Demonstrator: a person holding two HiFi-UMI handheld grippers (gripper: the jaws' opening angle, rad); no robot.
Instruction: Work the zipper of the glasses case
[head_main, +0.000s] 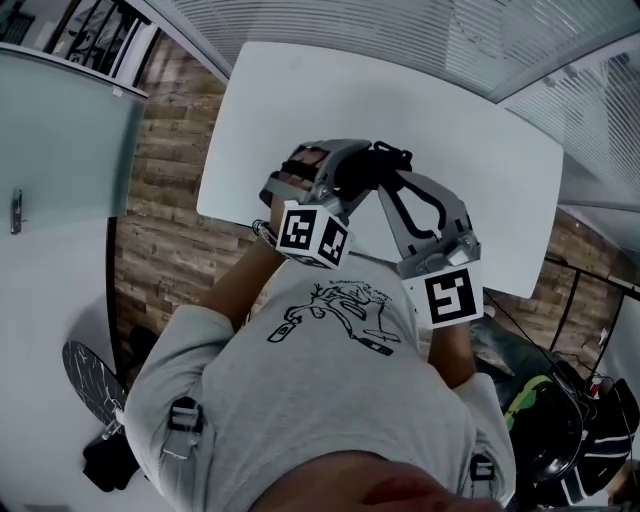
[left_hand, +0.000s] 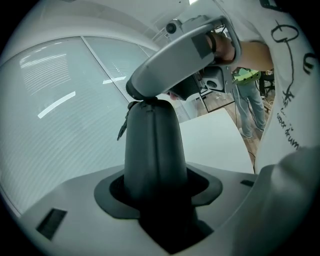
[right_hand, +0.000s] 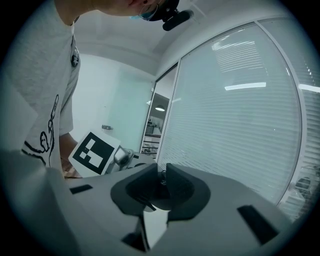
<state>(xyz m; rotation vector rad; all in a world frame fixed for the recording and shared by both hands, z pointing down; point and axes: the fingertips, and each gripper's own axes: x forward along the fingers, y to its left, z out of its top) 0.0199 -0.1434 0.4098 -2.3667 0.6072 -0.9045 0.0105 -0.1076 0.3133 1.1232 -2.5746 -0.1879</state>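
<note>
The black glasses case (left_hand: 152, 150) stands up out of my left gripper (head_main: 350, 168), narrow end away from me, and the jaws are shut on its lower part. A seam runs up its middle. A small metal zipper pull (left_hand: 122, 128) hangs off its top left. My right gripper (head_main: 388, 165) reaches in from the right, and its dark tip touches the top of the case (head_main: 368, 160). In the right gripper view the jaws (right_hand: 162, 179) stand almost together with a small dark bit in the slit. Whether they press on it I cannot tell.
Both grippers are held up close to the person's chest, above the near edge of a white table (head_main: 400, 110). Wood-pattern floor (head_main: 165, 210) lies to the left. A glass wall with blinds (right_hand: 240, 100) is ahead, and the left gripper's marker cube (right_hand: 92, 152) sits beside the right gripper.
</note>
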